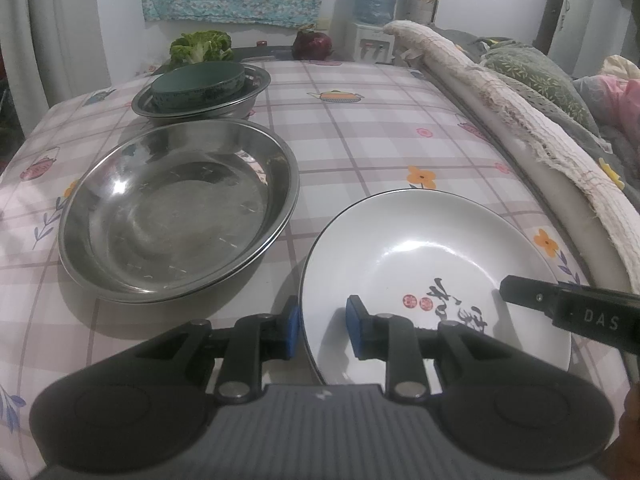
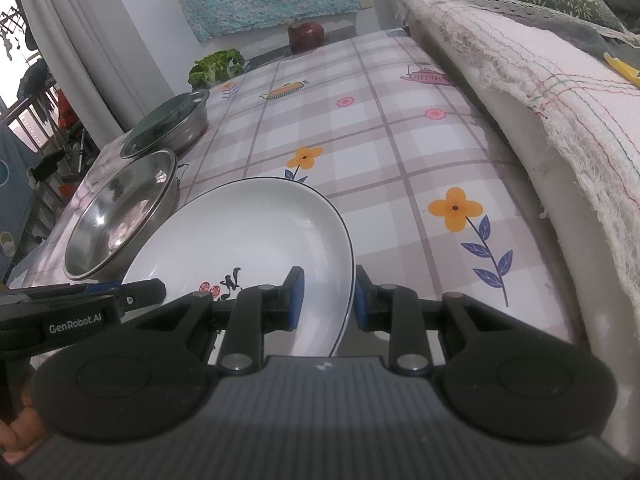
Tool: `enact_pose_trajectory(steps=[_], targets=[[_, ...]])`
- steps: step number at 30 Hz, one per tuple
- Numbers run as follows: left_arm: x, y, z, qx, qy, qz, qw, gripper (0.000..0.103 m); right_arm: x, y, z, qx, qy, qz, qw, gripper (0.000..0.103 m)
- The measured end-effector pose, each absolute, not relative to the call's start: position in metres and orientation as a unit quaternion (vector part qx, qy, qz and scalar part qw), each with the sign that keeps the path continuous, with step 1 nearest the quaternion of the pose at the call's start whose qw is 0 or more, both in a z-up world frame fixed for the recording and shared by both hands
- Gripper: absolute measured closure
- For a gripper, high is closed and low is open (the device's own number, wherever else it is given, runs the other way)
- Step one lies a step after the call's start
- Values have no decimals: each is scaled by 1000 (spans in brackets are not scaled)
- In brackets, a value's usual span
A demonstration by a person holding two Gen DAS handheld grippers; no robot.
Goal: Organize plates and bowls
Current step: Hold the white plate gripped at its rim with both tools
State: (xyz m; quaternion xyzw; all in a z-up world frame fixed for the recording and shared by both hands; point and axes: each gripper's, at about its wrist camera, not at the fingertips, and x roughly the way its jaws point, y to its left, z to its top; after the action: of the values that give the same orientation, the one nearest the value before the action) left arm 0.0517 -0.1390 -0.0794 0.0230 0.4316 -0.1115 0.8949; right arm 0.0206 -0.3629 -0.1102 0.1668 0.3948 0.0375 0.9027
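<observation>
A white plate (image 1: 432,264) with black calligraphy lies near the table's front right; it also shows in the right wrist view (image 2: 248,236). My left gripper (image 1: 322,330) straddles its left rim, jaws apart with a gap to the rim. My right gripper (image 2: 329,298) straddles its right rim, jaws likewise apart, and shows in the left wrist view (image 1: 520,294). A large steel plate (image 1: 176,208) lies to the left. Behind it a green bowl (image 1: 198,82) sits in a steel bowl (image 1: 256,80).
The table has a checked floral cloth (image 1: 380,128). A broccoli head (image 1: 200,46) and a red cabbage (image 1: 312,45) sit at the far edge. A padded, towel-covered edge (image 1: 520,120) runs along the right side. A water dispenser (image 1: 374,4) stands behind.
</observation>
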Motion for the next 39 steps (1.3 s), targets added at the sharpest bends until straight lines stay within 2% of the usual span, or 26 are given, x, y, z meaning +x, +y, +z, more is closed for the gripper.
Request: enact_pose_trajectory(steps=[39], targets=[[44, -140, -76, 24, 435, -110, 893, 76, 30, -363, -109, 160, 393, 32, 905, 78]])
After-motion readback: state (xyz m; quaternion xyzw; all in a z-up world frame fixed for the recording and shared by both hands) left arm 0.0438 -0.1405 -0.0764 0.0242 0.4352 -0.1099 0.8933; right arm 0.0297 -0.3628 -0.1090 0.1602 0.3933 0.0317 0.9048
